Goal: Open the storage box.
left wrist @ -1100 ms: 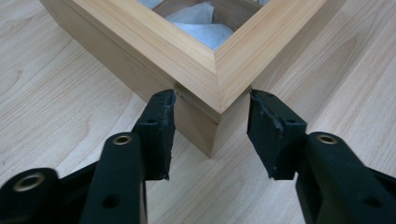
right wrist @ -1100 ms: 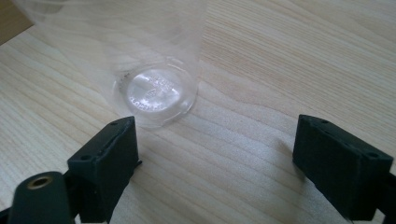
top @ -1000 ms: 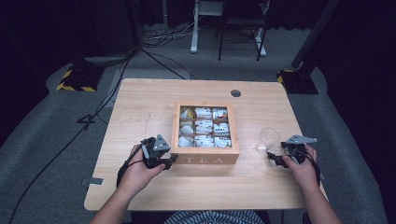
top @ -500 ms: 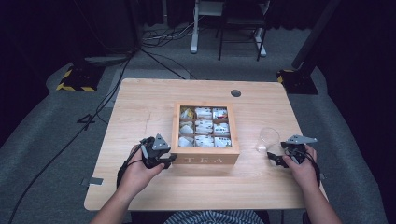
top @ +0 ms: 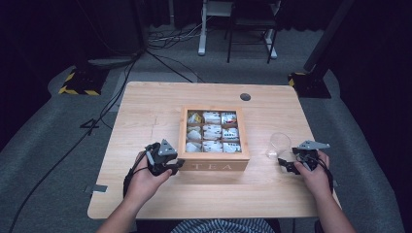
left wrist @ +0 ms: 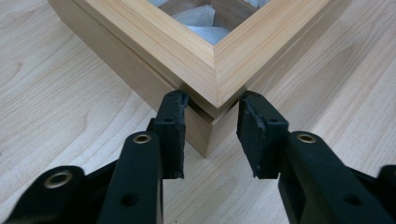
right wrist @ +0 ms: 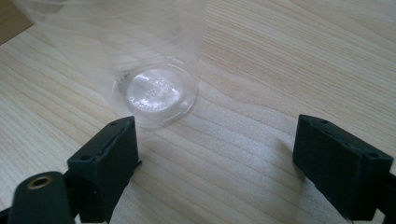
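Left gripper (left wrist: 209, 137) at tea box (top: 214, 166) near-left corner.
Jaws just closing, clamping the corner; right gripper (right wrist: 217, 163) gapes empty before cup (right wrist: 140, 60).

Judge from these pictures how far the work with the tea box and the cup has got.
Done: the wooden tea box stands open, its compartments full of tea bags. In hand: the left gripper has just been closing its jaws on the box's near corner, the pads against its two sides. The right gripper is open just short of the clear plastic cup, which stands upright and empty. Left: apparently moving a tea bag into the cup.
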The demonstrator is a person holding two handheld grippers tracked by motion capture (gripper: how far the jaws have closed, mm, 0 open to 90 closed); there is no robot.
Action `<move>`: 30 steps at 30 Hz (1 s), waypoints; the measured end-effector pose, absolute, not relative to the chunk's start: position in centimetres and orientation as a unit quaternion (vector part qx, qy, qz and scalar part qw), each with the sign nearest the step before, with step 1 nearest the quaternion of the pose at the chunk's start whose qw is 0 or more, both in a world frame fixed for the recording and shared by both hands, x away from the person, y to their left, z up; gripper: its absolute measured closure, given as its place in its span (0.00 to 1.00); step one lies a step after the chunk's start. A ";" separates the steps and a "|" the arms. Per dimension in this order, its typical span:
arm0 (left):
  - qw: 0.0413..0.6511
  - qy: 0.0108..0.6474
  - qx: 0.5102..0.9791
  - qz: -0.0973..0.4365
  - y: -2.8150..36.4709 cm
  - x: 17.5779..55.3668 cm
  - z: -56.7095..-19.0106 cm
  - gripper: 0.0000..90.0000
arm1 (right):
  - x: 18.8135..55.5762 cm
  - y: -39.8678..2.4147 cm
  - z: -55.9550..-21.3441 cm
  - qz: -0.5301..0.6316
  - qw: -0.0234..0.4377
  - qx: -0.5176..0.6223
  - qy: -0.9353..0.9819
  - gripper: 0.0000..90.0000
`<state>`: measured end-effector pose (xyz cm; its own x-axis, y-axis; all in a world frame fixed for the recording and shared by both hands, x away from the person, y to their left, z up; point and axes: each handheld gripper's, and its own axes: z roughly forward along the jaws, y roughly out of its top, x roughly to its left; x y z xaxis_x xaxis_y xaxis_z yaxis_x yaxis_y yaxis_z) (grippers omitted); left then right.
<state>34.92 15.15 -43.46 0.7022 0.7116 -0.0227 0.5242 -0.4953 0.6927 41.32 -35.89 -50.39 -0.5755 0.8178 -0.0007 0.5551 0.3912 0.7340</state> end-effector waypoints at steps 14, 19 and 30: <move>0.391 0.375 0.829 0.138 15.6 34.7 -42.5 0.72 | 41.3 -35.9 -50.4 0.355 0.185 0.422 0.813 0.16; 0.414 0.381 0.813 0.147 15.6 34.6 -42.1 0.74 | 41.2 -35.9 -50.4 0.355 0.185 0.423 0.813 0.17; 0.450 0.385 0.786 0.174 15.7 34.8 -41.5 0.69 | 39.9 -35.7 -50.1 0.351 0.184 0.427 0.813 0.24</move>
